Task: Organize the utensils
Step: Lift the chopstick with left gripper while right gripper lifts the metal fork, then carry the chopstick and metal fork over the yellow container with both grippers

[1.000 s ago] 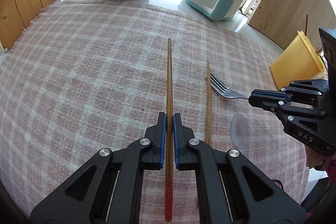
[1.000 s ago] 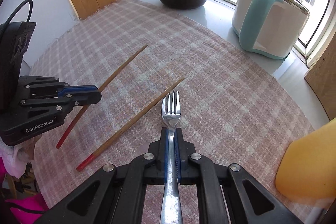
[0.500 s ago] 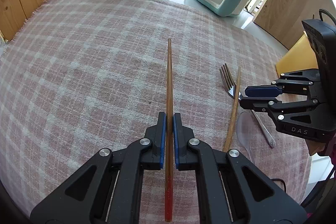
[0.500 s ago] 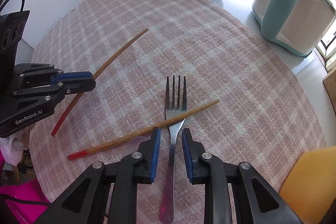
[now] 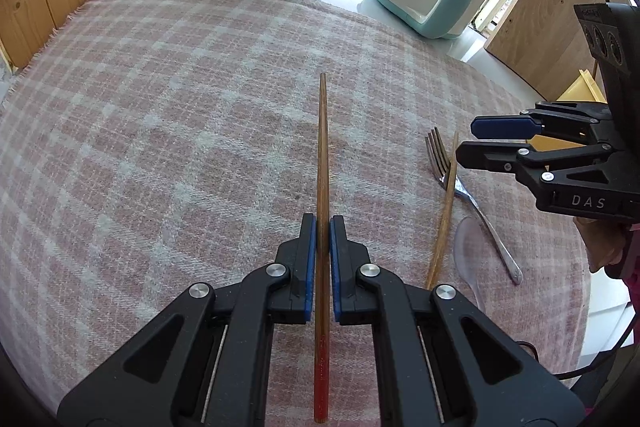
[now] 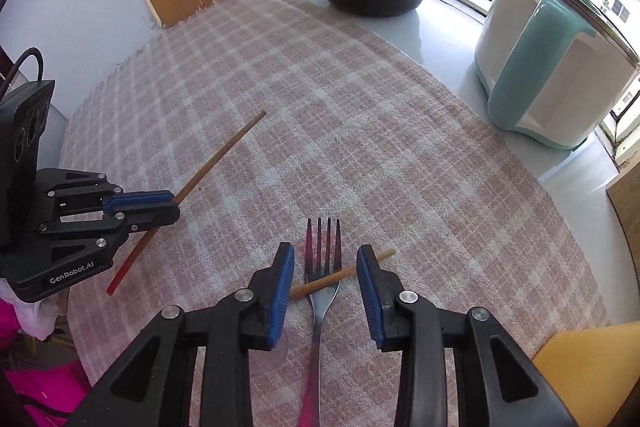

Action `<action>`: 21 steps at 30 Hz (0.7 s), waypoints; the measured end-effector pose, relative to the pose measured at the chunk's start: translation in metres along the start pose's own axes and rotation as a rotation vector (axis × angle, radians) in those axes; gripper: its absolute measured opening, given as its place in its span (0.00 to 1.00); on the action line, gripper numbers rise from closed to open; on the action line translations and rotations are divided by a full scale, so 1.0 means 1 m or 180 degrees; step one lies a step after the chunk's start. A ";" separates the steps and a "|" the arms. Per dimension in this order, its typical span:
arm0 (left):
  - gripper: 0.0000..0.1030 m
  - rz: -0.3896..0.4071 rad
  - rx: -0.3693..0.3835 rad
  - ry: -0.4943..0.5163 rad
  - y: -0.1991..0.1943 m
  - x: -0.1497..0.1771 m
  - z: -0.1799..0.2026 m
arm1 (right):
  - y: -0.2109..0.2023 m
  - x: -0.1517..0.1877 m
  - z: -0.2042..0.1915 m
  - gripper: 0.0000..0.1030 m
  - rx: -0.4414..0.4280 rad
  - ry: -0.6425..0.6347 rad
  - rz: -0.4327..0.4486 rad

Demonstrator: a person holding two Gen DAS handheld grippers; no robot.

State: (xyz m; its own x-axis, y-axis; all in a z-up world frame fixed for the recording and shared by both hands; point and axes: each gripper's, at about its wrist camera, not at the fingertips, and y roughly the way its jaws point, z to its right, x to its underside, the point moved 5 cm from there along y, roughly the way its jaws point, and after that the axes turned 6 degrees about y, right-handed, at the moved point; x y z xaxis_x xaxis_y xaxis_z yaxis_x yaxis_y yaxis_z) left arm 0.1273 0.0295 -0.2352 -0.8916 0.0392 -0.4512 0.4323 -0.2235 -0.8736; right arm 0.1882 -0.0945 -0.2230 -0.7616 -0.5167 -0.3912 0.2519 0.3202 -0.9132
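The pink-and-white checked cloth [image 5: 180, 115] covers the counter under me. Near its front edge, my right jaws [image 6: 325, 287] stand released, astride the silver metal fork [image 6: 322, 267] lying with a red-ended wooden chopstick [image 6: 340, 273] slanted across its neck. My left jaws [image 5: 323, 227] are clenched on the other red-ended wooden chopstick [image 5: 322, 147], held above the cloth.

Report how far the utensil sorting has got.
Nothing looks put away yet. In hand: the left gripper is shut on one red-tipped wooden chopstick. The right gripper is open above the metal fork, which lies under the second wooden chopstick on the pink checked cloth. Both remain.
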 end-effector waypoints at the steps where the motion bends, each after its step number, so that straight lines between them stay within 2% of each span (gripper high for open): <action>1: 0.04 -0.0002 0.0000 0.0007 0.000 0.000 0.001 | 0.005 -0.001 -0.001 0.46 -0.0008 -0.0015 -0.0028; 7: 0.04 -0.0019 0.0003 0.0014 0.002 0.000 0.002 | 0.030 -0.003 -0.004 0.44 0.0002 -0.0083 -0.0175; 8: 0.04 -0.0020 0.0004 0.0011 0.003 0.000 0.002 | 0.033 -0.003 -0.005 0.42 0.0015 -0.0094 -0.0195; 10: 0.04 -0.0020 0.0005 0.0010 0.003 -0.001 0.002 | 0.037 -0.003 -0.005 0.31 0.0021 -0.0098 -0.0229; 11: 0.04 -0.0021 0.0006 0.0012 0.003 -0.001 0.002 | 0.037 -0.003 -0.004 0.30 0.0032 -0.0105 -0.0221; 13: 0.04 -0.0027 0.0005 0.0020 0.004 -0.001 0.003 | 0.037 -0.004 -0.002 0.22 0.0051 -0.0113 -0.0221; 21: 0.04 0.0029 0.0022 0.0044 -0.003 -0.007 0.007 | 0.008 -0.005 0.001 0.22 0.0071 -0.0026 0.0042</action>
State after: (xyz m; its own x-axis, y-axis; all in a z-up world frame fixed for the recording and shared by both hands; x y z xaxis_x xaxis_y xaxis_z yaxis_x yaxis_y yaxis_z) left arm 0.1318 0.0235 -0.2283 -0.8857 0.0506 -0.4616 0.4393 -0.2307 -0.8682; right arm 0.1950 -0.0903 -0.2289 -0.7533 -0.5190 -0.4040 0.2751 0.3092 -0.9103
